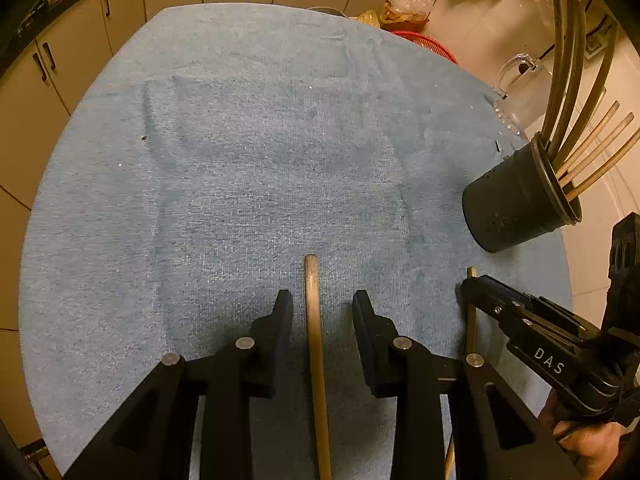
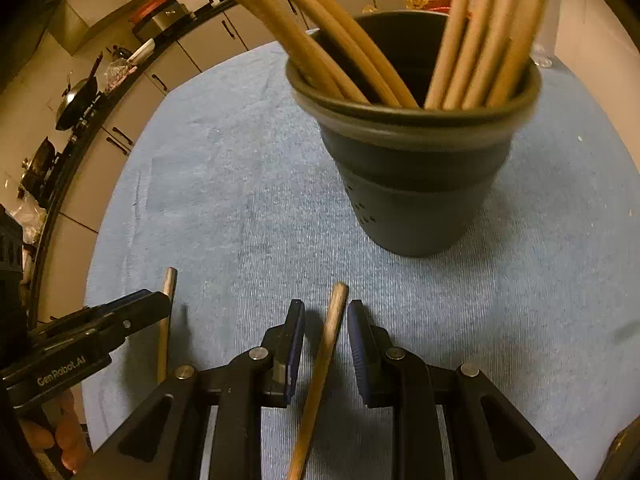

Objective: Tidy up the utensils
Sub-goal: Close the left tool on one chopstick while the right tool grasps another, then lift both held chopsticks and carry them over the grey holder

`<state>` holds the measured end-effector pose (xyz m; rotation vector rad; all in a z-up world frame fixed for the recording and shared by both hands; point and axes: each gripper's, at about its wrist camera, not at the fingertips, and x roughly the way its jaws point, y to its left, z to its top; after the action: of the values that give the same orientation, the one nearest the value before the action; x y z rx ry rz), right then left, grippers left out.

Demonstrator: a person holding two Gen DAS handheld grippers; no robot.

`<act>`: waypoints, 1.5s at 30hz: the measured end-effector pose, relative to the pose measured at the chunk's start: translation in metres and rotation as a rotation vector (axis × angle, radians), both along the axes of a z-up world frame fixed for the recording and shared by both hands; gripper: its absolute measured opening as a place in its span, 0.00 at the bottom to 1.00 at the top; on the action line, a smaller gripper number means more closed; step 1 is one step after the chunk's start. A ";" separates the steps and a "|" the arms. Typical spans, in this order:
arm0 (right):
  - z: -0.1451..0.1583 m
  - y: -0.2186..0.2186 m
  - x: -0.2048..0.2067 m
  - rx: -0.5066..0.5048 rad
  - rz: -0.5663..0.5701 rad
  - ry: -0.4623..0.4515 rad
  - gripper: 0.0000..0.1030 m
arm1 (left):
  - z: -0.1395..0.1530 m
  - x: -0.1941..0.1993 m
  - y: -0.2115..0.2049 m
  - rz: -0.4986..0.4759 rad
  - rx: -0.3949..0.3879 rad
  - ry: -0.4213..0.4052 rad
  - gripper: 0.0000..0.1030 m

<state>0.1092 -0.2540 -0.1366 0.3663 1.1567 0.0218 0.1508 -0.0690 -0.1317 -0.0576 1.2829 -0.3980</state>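
Close under our left gripper lies a wooden chopstick on the blue cloth, running straight out between the fingers. The jaws stand apart with a clear gap on each side of the stick, so nothing is clamped. Just to the right of this gripper a second chopstick lies on the cloth, and there our right gripper reaches in over it, with a hand behind.

In the right wrist view, our right gripper likewise straddles a chopstick, which leans slightly to the right as it runs forward. Its blue pads sit near the stick but show a slim gap on both sides; they are apart and not pressing. To its left, the left gripper comes in beside the other chopstick.

Ahead of the right gripper, well within reach, stands the dark utensil cup, upright on the cloth and already packed with chopsticks fanning to both sides of its mouth. From the left gripper the same cup sits ahead and far to the right.

Ahead of the left gripper the cloth is broad and open up to its far edge. Beyond it, cream cabinets line the back, and a clear glass mug stands past the cup near the cloth's right edge.
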 end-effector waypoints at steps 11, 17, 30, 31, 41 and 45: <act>0.001 0.019 0.017 -0.135 0.070 -0.004 0.11 | -0.009 0.006 -0.019 -0.022 0.008 0.023 0.07; 0.013 0.012 0.004 -0.097 0.067 -0.035 0.08 | 0.000 0.006 -0.013 -0.010 -0.020 0.000 0.07; 0.100 0.017 -0.026 -0.004 0.121 -0.239 0.08 | 0.079 -0.010 0.016 0.028 -0.188 -0.141 0.07; 0.106 0.015 -0.031 0.004 0.118 -0.249 0.08 | 0.085 -0.013 0.020 0.032 -0.199 -0.151 0.07; 0.147 -0.001 -0.054 0.027 0.095 -0.330 0.08 | 0.132 -0.033 0.035 0.019 -0.254 -0.255 0.06; 0.161 -0.007 -0.066 0.019 0.089 -0.360 0.08 | 0.146 -0.034 0.029 -0.005 -0.268 -0.285 0.06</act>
<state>0.0429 -0.2611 0.0248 0.3121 0.8155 0.1703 0.1170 -0.0399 0.0138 -0.2172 0.9441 -0.5600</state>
